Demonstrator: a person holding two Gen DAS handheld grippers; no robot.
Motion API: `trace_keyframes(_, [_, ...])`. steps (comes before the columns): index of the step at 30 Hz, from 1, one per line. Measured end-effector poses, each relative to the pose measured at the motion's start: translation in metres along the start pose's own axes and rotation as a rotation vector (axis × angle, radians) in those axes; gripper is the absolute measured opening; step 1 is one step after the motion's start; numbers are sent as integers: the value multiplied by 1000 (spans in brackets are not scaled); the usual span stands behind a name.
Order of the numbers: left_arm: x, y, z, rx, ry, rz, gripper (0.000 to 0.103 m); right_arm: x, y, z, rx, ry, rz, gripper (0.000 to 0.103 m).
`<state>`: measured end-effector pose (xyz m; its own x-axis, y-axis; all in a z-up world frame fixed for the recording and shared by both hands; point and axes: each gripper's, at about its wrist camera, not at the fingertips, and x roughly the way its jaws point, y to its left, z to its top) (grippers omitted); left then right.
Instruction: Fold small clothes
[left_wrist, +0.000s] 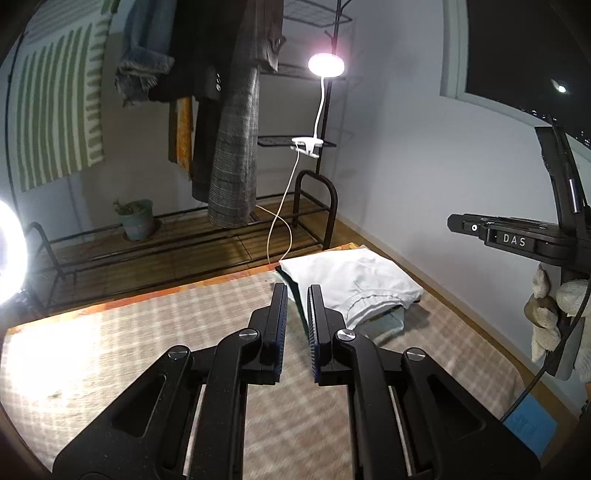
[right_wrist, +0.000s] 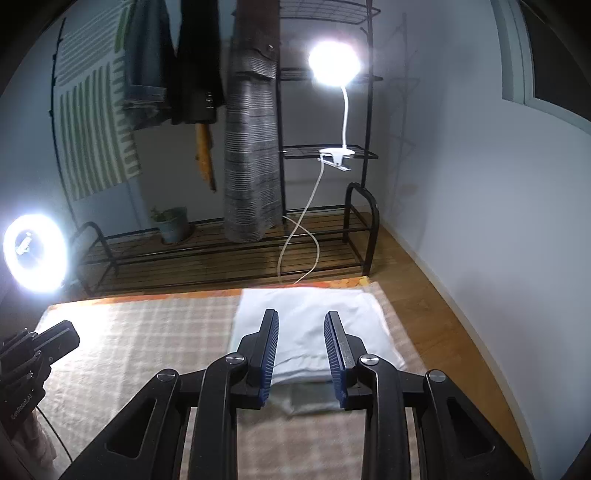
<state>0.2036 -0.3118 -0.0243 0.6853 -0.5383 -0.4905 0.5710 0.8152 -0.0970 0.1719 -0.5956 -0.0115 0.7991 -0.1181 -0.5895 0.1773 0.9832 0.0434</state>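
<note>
A folded pile of white small clothes (left_wrist: 354, 284) lies at the far right corner of the checked beige mat (left_wrist: 147, 332); an elastic waistband shows at its near edge. My left gripper (left_wrist: 297, 291) is open and empty, held above the mat just left of the pile. In the right wrist view the pile (right_wrist: 306, 314) lies straight ahead on the mat (right_wrist: 129, 332). My right gripper (right_wrist: 301, 317) is open and empty above the pile. The right gripper's body (left_wrist: 517, 240) shows at the right of the left wrist view. The left gripper's body (right_wrist: 33, 354) shows at the left of the right wrist view.
A black clothes rack (right_wrist: 221, 251) with hanging garments stands behind the mat. A clip lamp (right_wrist: 334, 64) shines on it, its white cable (right_wrist: 295, 236) trailing to the floor. A ring light (right_wrist: 35, 253) stands left. A potted plant (right_wrist: 171, 225) sits on the rack. A wall is right.
</note>
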Motion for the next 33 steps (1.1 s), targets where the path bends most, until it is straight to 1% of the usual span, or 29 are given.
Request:
trace_keyframes(3, [-29, 7, -10, 4, -10, -4, 8, -26, 25, -13, -13, -13, -1, 26])
trace_keyframes(6, [-55, 12, -23, 12, -16, -5, 9, -42, 42, -26, -5, -7, 0, 26])
trace_keyframes(9, [-77, 18, -40, 11, -13, -15, 10, -56, 59, -42, -1, -16, -13, 27])
trace_keyframes(11, [-89, 19, -52, 30, -13, -12, 13, -65, 69, -54, 3, -17, -15, 28])
trace_keyframes(12, [-94, 20, -57, 38, -13, -8, 20, -68, 77, -62, 3, -19, -17, 28])
trace_keyframes(13, [-98, 20, -63, 43, -12, -9, 30, -72, 81, -67, 4, -23, -22, 29])
trace_keyframes(14, [-102, 21, -70, 49, -11, -12, 34, -75, 86, -73, 6, -26, -25, 31])
trace_keyframes(15, [-105, 22, -75, 52, -10, -13, 37, -77, 92, -80, 15, -34, -29, 44])
trace_keyframes(16, [-108, 23, -80, 55, -9, -13, 37, -80, 94, -85, 19, -42, -32, 60])
trace_keyframes(17, [-111, 25, -85, 54, -7, -15, 38, -82, 98, -91, 24, -51, -32, 63])
trace_keyframes(18, [-113, 26, -89, 53, -5, -19, 39, -82, 103, -97, 30, -56, -31, 63])
trace_keyframes(20, [-115, 28, -96, 54, 0, -21, 47, -80, 108, -105, 43, -49, -22, 63])
trace_keyframes(22, [-116, 29, -102, 60, 4, -24, 57, -79, 111, -112, 58, -43, -18, 64])
trace_keyframes(23, [-116, 29, -104, 64, 2, -23, 59, -78, 112, -114, 60, -41, -16, 65])
trace_keyframes(24, [-117, 29, -106, 73, -3, -18, 65, -77, 115, -116, 54, -40, -19, 67])
trace_keyframes(25, [-118, 29, -109, 82, -7, -14, 72, -77, 117, -117, 45, -43, -29, 68])
trace_keyframes(26, [-118, 30, -111, 89, -9, -12, 76, -76, 119, -119, 38, -47, -37, 70])
trace_keyframes(27, [-119, 30, -112, 90, -9, -16, 83, -76, 119, -120, 41, -47, -36, 75])
trace_keyframes(28, [-119, 31, -114, 88, -6, -21, 86, -76, 119, -122, 48, -48, -31, 80])
trace_keyframes(29, [-119, 32, -115, 83, -2, -23, 88, -76, 117, -123, 58, -50, -25, 83])
trace_keyframes(30, [-119, 33, -116, 80, -1, -23, 92, -75, 116, -124, 69, -53, -24, 87])
trace_keyframes(31, [-118, 34, -117, 80, -2, -18, 96, -75, 115, -124, 75, -58, -25, 88])
trace_keyframes(32, [-118, 34, -119, 83, -5, -11, 97, -75, 114, -124, 79, -65, -28, 89])
trace_keyframes(33, [-118, 34, -120, 89, -8, -6, 98, -75, 113, -125, 83, -74, -34, 93])
